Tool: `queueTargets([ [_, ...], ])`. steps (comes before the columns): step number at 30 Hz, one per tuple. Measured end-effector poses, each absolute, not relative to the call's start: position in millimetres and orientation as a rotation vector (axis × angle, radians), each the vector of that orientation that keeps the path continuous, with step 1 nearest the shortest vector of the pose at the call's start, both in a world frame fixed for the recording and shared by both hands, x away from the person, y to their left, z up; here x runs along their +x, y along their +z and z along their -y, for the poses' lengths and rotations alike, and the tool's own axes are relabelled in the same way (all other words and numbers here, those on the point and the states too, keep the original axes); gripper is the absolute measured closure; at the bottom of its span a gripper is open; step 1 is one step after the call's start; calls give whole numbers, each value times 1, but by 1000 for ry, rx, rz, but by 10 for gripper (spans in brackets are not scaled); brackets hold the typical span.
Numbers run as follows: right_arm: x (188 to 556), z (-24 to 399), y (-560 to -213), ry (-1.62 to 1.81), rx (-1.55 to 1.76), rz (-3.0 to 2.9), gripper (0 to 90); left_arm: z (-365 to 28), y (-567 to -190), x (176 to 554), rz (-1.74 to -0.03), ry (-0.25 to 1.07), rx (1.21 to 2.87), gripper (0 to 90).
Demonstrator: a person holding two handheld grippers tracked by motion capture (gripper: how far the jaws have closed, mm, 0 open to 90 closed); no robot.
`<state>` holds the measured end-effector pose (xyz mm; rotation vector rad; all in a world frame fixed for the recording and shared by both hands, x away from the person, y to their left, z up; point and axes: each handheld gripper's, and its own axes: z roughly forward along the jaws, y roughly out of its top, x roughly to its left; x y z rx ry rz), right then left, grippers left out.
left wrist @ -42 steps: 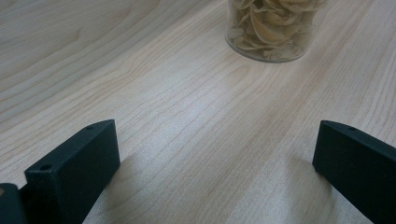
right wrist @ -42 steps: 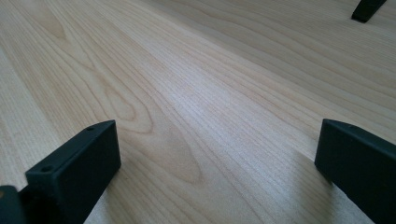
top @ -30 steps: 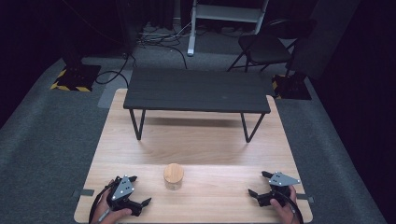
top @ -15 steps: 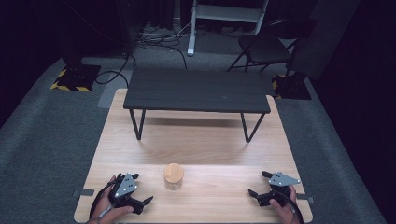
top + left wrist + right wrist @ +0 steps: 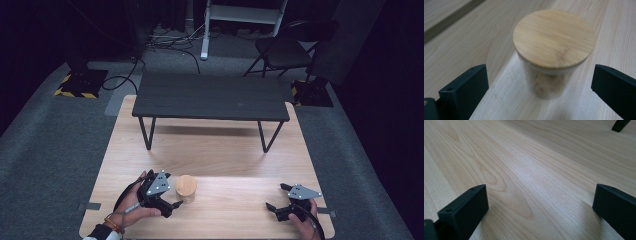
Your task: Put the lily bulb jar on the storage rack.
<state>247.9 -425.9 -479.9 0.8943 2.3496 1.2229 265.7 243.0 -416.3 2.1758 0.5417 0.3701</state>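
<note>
A person sat at the near edge of a pale wooden desk, holding a two-jaw tool in each hand. The left tool rested low on the desk near the front left, gripped by the person's left hand, which wore a beaded band at the wrist. Its jaws were spread wide and held nothing. Just beside that tool, toward the middle of the desk, stood a small jar with a round bamboo lid. In the left gripper view the jar stood upright straight ahead of the jaws, with its clear glass body below the lid, and the two black jaws sat well out to either side of it, not touching it.

The right tool lay near the front right corner of the desk, held in the person's right hand, well apart from the jar. Its jaws were also spread wide and empty; in the right gripper view they framed bare wood grain, with the foot of a dark leg at the far top corner.

A low black bench on thin angled metal legs stood across the far half of the desk. Beyond the desk lay grey carpet, a folding chair, loose cables and a yellow-and-black striped base in a dark room
</note>
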Motion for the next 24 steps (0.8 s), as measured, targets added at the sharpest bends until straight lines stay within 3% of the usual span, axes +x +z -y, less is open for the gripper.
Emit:
queueTargets([
  [22, 248, 426, -480, 1224, 893, -2351, 0, -204, -425, 305, -504, 234, 2215, 22],
  [24, 248, 426, -480, 1225, 891, -2353, 0, -206, -428, 307, -485, 231, 2201, 109],
])
